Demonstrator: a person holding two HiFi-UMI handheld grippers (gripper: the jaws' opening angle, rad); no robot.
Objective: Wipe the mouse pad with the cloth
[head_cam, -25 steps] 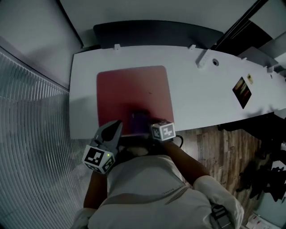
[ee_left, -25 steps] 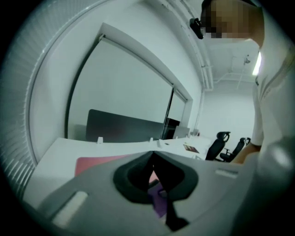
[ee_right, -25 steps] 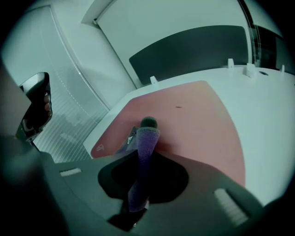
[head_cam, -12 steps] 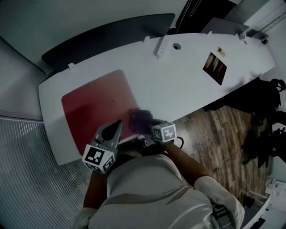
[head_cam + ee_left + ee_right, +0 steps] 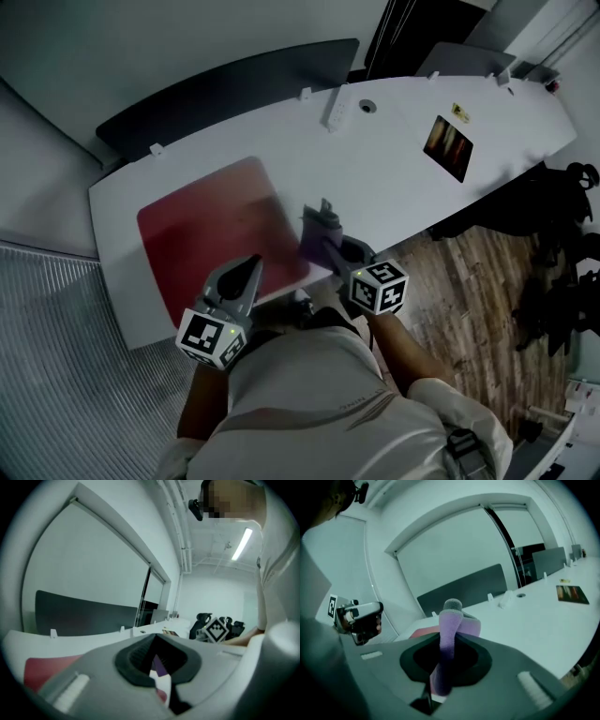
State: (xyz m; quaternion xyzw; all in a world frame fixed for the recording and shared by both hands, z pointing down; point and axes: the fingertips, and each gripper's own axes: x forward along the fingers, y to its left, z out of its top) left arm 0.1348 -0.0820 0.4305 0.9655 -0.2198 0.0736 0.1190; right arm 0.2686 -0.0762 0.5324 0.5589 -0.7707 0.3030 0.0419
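With the right gripper [image 5: 328, 244] clamped on the cloth [image 5: 315, 232] beside the mouse pad [image 5: 211, 239] near-right corner and the left gripper [image 5: 251, 264] closed empty, wiping may drag the unheld pad off the desk [image 5: 394, 159] near edge.

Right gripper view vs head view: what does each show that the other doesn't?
Only the right gripper view: the right gripper with its jaws closed on the purple cloth, seen close up. Only the head view: the wood floor, the person's shirt, and most of the red mouse pad outline. Both: the white desk, pad, cloth and dark card.
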